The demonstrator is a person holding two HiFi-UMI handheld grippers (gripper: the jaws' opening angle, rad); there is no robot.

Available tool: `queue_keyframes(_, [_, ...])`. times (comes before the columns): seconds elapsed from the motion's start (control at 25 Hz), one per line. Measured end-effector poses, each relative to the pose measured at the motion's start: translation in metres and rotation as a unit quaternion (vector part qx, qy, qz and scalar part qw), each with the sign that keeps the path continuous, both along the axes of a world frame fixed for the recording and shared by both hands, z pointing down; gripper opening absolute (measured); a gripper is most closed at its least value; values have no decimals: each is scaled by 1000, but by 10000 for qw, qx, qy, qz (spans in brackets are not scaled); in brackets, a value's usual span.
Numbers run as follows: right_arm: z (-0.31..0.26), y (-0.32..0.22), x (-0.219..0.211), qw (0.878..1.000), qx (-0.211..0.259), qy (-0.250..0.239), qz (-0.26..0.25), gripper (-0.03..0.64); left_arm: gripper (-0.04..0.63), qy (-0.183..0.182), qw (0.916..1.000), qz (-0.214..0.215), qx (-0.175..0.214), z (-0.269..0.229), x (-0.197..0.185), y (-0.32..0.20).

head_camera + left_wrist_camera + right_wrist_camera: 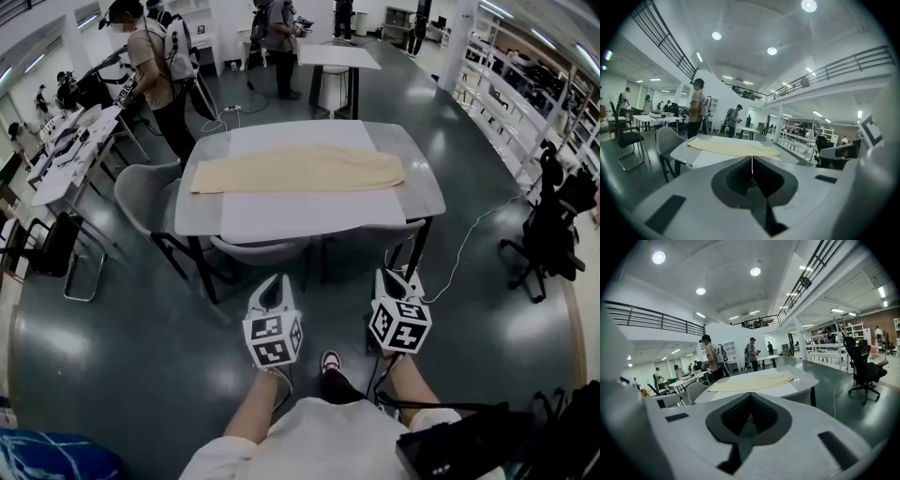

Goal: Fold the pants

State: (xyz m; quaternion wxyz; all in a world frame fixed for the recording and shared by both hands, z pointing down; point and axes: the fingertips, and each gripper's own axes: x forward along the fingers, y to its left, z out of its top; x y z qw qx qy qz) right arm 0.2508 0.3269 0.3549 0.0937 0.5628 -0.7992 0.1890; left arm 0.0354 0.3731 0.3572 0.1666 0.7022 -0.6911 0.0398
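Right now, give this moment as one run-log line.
phase: not started | cream pants: flat on table, untouched | left gripper: shut, empty, short of table | right gripper: shut, empty, short of table

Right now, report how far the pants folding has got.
Done: the pants lie flat in one long strip across the table; no crosswise fold shows. In hand: nothing; the left hand-held gripper and the right hand-held gripper are shut, empty, and short of the table. Left: reach the pants and fold them.
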Motion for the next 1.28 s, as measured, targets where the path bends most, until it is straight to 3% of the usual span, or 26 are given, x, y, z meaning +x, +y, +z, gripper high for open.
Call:
queue_keyframes(0.64, [-4,-221,29,9990,-87,-411,-180,-8,9,-301,9992,-257,-33,-14,22,-199])
queue_keyframes(1.0, [26,-280,31,9976,-365,-551,-217,-8,9,-403,9986,-243,-224,5,30,-260])
queue_keyframes(1.28, [35,-338,19,9981,-378,-466,-122,-8,9,-272,9992,-181,-224,18,12,-326])
